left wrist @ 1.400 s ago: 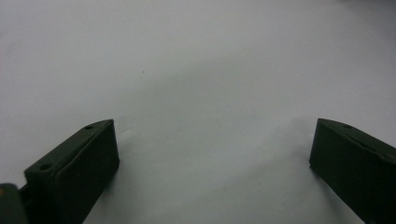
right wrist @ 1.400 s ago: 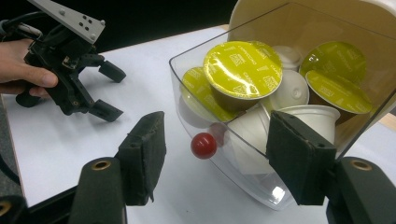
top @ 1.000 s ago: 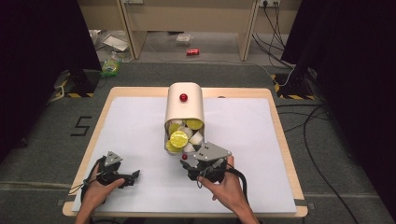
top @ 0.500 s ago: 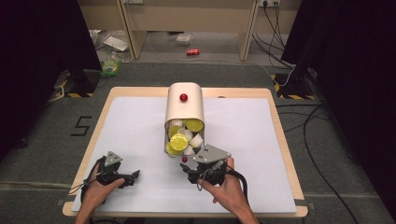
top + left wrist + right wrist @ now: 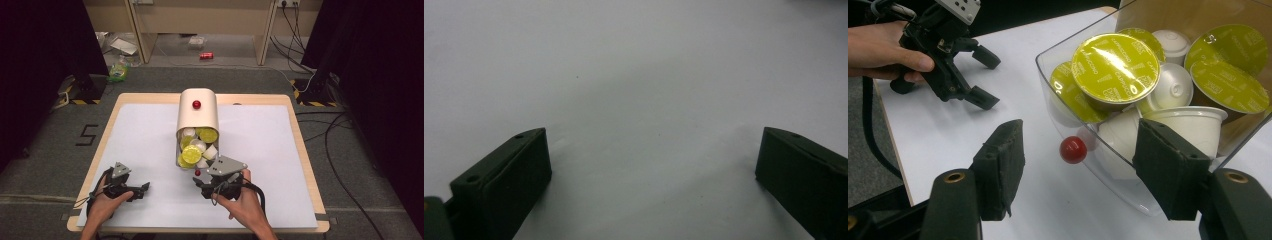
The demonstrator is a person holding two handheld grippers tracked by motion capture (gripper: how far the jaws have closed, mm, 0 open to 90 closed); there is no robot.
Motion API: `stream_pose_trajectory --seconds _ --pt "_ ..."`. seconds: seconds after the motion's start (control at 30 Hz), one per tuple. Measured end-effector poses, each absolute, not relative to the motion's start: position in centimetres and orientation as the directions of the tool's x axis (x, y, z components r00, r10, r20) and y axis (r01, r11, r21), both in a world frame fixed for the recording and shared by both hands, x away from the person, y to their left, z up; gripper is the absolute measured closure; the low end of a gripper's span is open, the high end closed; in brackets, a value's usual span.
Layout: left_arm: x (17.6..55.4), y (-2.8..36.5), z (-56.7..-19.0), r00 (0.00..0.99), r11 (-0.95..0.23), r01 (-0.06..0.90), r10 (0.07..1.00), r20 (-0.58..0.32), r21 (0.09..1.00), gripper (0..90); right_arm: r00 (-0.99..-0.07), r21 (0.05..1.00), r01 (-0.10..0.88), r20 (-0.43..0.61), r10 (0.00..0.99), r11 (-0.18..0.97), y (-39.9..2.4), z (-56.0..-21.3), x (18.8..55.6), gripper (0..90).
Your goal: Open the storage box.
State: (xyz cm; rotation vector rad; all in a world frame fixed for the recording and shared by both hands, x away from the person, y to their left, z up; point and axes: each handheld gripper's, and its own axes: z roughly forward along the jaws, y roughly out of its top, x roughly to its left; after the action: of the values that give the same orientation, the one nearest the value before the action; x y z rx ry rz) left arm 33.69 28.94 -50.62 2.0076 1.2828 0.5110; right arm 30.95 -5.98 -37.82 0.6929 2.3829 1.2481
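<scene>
A beige box (image 5: 198, 117) with a red knob (image 5: 196, 104) on top stands mid-table. Its clear drawer (image 5: 181, 161) is pulled toward me, full of capsules with yellow-green foil lids (image 5: 1115, 65) and white cups (image 5: 1188, 125). A small red knob (image 5: 1073, 150) sticks out of the drawer front (image 5: 1058, 107). My right gripper (image 5: 1083, 170) sits just in front of it. Its jaws have just been opening a little, and the knob lies between them untouched. My left gripper (image 5: 649, 165) rests open on the white tabletop (image 5: 634, 75) at the front left, with nothing between its fingers.
The white mat (image 5: 310, 165) has bare room left and right of the box. The wooden table edge (image 5: 300, 227) runs close under both hands. Cables (image 5: 345, 150) and a red can (image 5: 206, 56) lie on the floor beyond.
</scene>
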Motion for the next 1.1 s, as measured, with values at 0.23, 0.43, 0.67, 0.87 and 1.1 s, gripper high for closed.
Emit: stream_pose_trajectory --seconds 0.23,0.43,0.67,0.87,1.1 --pt "33.7 28.9 -50.6 0.435 -0.273 0.629 0.900 -0.038 0.728 0.4 -0.817 0.849 0.258 -0.062 0.573 0.461 -6.1 -37.7 31.0 34.1" --pt "33.7 28.9 -50.6 0.435 -0.274 0.629 0.900 -0.038 0.727 0.3 -0.800 0.879 0.243 -0.057 0.598 0.410 -6.5 -37.0 31.1 31.2" --pt "33.7 28.9 -50.6 0.435 -0.275 0.629 0.900 -0.036 0.727 0.2 -0.775 0.897 0.238 -0.056 0.629 0.373 -6.6 -37.0 31.4 28.5" --pt "33.7 28.9 -50.6 0.435 -0.275 0.629 0.900 -0.036 0.727 0.2 -0.777 0.895 0.239 -0.056 0.627 0.376 -5.9 -37.2 31.9 24.8" --pt "33.7 28.9 -50.6 0.435 -0.275 0.629 0.900 -0.037 0.727 0.1 -0.758 0.902 0.235 -0.063 0.649 0.361 -5.1 -37.3 33.0 24.4"
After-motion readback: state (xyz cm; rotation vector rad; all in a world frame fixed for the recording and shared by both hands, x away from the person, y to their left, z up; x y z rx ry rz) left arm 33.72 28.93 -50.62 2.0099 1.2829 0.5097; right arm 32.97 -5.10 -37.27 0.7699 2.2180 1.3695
